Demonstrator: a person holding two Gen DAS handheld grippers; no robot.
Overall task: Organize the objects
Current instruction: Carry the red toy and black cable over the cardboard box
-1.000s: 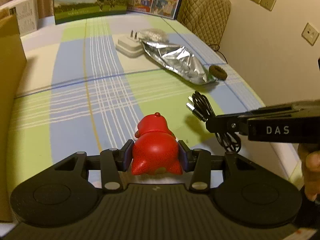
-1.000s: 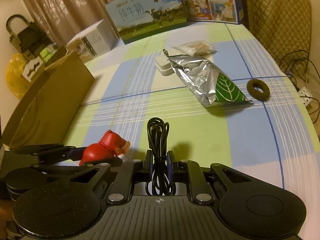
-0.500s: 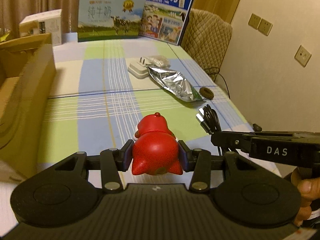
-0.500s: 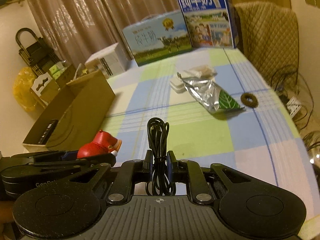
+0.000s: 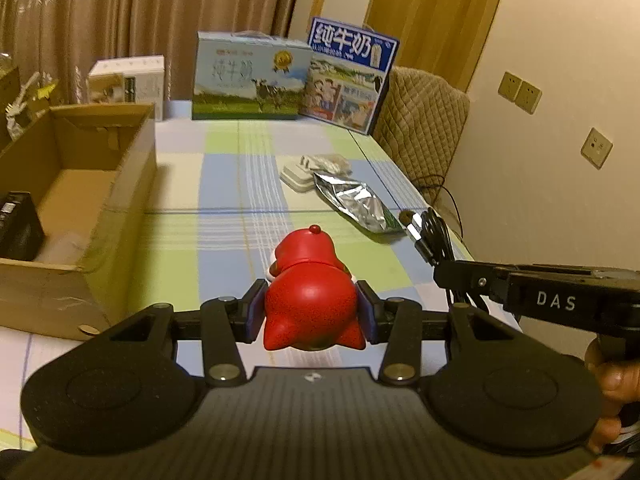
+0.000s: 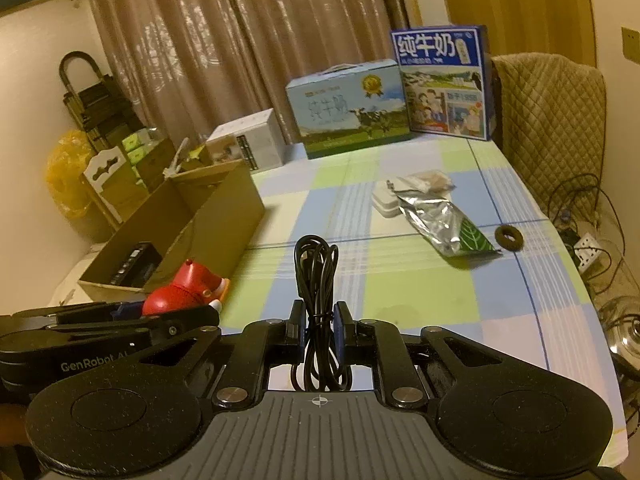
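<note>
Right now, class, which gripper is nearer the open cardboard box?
Left. The left gripper, holding the red toy, is beside the cardboard box; the right gripper sits farther away.

Dim warm indoor light, yellow-orange cast; soft short shadows on table (image 6: 420, 280); glare on foil bag (image 6: 436, 216) toward 1 o'clock; strong fisheye bending, dark corners at 11 and 1 o'clock; curtain (image 5: 120, 12) slightly soft; no motion blur

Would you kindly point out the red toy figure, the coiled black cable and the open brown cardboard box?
Red toy figure (image 5: 310, 304): left wrist view, on its rounded back.
Coiled black cable (image 6: 318, 276): right wrist view, on the bundle's middle.
Open brown cardboard box (image 5: 132, 184): left wrist view, on its outer side wall.
</note>
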